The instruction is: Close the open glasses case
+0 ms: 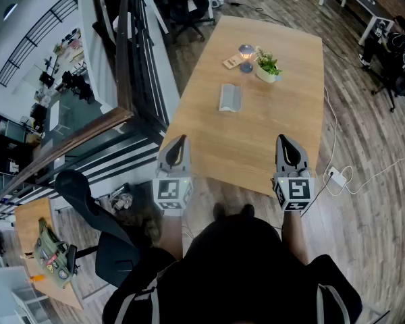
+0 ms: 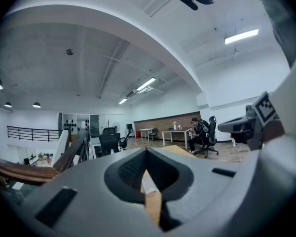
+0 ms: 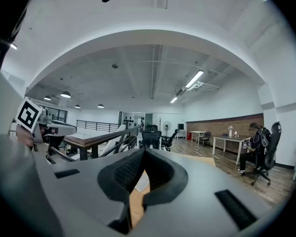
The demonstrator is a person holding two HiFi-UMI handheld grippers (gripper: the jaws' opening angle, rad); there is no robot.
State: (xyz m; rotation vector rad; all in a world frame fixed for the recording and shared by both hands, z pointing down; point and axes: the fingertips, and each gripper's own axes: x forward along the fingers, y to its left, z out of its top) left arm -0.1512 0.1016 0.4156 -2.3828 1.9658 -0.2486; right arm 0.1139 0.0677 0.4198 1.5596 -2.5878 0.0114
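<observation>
Both the left claw (image 1: 179,144) and right claw (image 1: 285,144) are hovering shut and empty at the near table (image 1: 283,113) edge; the open glasses case (image 1: 230,97) is lying well ahead. I am judging one closed tip best for folding it shut.

Tabletop (image 1: 283,120) is light honey wood, glasses case (image 1: 230,97) pale grey. Left gripper (image 1: 178,142) and right gripper (image 1: 287,142) are grey with black-and-white square markers. Plant (image 1: 266,62) green, floor (image 1: 368,130) dark brown planks.
</observation>
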